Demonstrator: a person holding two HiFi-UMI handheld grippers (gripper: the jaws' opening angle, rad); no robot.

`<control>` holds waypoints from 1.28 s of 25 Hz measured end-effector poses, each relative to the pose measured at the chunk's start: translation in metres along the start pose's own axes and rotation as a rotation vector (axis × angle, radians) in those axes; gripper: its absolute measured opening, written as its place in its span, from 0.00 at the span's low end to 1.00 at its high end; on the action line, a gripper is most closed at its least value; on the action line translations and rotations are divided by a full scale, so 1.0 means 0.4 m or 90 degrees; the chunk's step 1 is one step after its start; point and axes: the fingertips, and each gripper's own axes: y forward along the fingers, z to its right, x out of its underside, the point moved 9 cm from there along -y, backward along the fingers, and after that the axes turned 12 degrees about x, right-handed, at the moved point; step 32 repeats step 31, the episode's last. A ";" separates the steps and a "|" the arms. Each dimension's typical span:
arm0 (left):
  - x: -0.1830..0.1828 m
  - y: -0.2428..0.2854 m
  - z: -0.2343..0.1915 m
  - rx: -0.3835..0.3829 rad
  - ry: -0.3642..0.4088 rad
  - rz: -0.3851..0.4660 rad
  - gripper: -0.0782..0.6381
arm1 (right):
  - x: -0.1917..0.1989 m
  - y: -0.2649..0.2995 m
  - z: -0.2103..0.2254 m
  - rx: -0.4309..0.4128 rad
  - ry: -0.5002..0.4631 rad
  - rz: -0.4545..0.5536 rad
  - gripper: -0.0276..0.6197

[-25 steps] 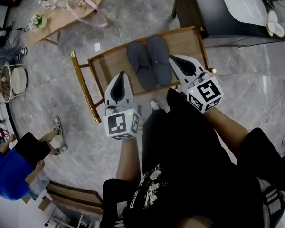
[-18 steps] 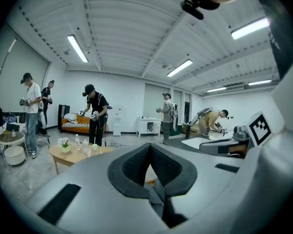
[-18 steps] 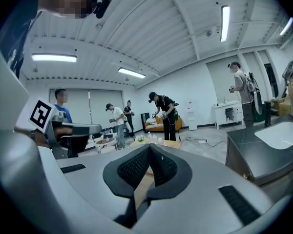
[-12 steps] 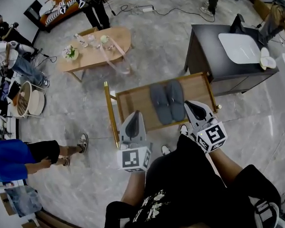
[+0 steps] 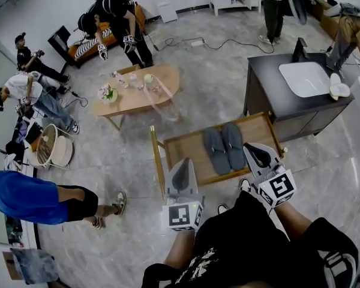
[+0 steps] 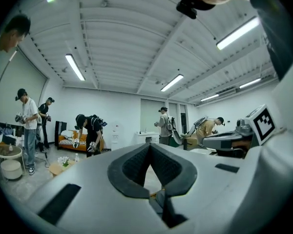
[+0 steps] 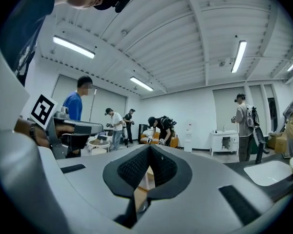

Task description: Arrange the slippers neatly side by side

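Left gripper (image 6: 150, 146): jaws pressed together, nothing between them. Right gripper (image 7: 149, 147): jaws pressed together, nothing between them. In the head view both grippers sit at the near edge of the wooden table (image 5: 183, 152), clear of the load. The two grey slippers (image 5: 224, 149) lie side by side at the table's middle. A dark cabinet (image 5: 276, 110) stands just behind the table's right end. Compared with one second earlier, both grippers have drawn back from the slippers, and the slippers have not moved.
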 end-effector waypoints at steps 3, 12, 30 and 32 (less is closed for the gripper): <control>-0.008 -0.014 0.004 -0.005 0.021 0.002 0.11 | -0.006 -0.011 -0.012 0.007 -0.003 0.011 0.04; -0.010 -0.035 -0.006 -0.016 0.032 -0.002 0.11 | 0.009 -0.013 -0.035 0.016 -0.007 0.009 0.04; -0.001 -0.051 -0.001 -0.026 0.034 -0.004 0.11 | -0.004 -0.035 -0.044 0.017 -0.033 0.007 0.04; 0.000 -0.051 0.000 -0.025 0.035 -0.003 0.11 | -0.004 -0.035 -0.045 0.016 -0.035 0.007 0.04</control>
